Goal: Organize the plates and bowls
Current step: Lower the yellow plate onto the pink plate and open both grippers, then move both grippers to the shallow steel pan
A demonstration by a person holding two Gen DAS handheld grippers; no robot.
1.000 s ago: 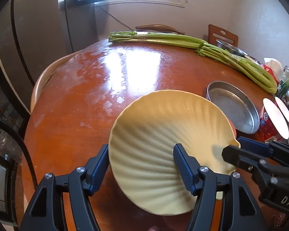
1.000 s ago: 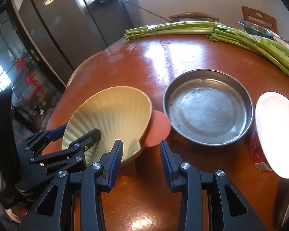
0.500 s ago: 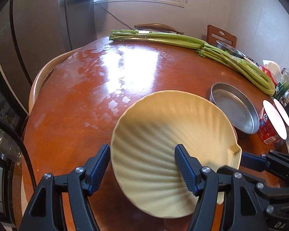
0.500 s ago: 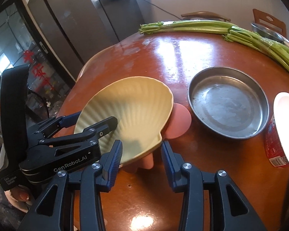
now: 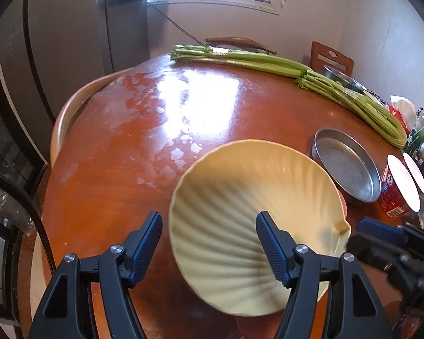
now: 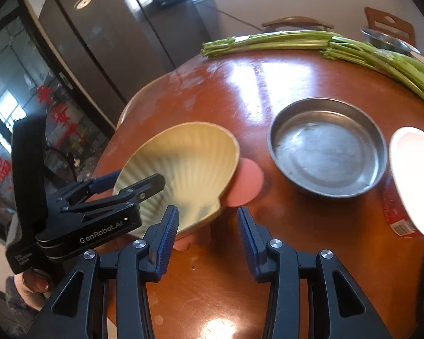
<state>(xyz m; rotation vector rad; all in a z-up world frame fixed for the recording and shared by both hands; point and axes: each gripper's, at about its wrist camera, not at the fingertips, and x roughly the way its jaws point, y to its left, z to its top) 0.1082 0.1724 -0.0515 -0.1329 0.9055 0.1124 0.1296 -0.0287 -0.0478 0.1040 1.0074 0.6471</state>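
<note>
Since a second ago both grippers have drawn back and up from the table: in the right wrist view the steel pan [image 6: 328, 148] now lies farther out from the fingers, and the shell plate [image 6: 181, 169] has gone up with the left gripper [image 6: 132, 183], tilted, its scalloped edge raised above the pink dish [image 6: 244, 182] under it.

The left gripper [image 5: 209, 244] straddles the plate's near rim, one finger inside the bowl of the plate [image 5: 257, 217] and the other outside it; the gap between the fingers looks wide, and I cannot tell whether they truly pinch the rim. In the right wrist view the same gripper's two fingers sit one above and one below the plate's left edge.

The right gripper [image 6: 207, 236] is released, jaws apart and nothing between them, hovering just behind the plate's hinge end and the pink dish's feet. It shows at the right edge of the left wrist view [image 5: 381, 237].

The steel pan sits to the right of the pink dish, apart from it, on the red-brown table [image 6: 268, 79]. Celery [image 6: 311, 42] lies along the far edge. A white-lidded tub [image 6: 412, 178] stands at the right, just beside the pan
</note>
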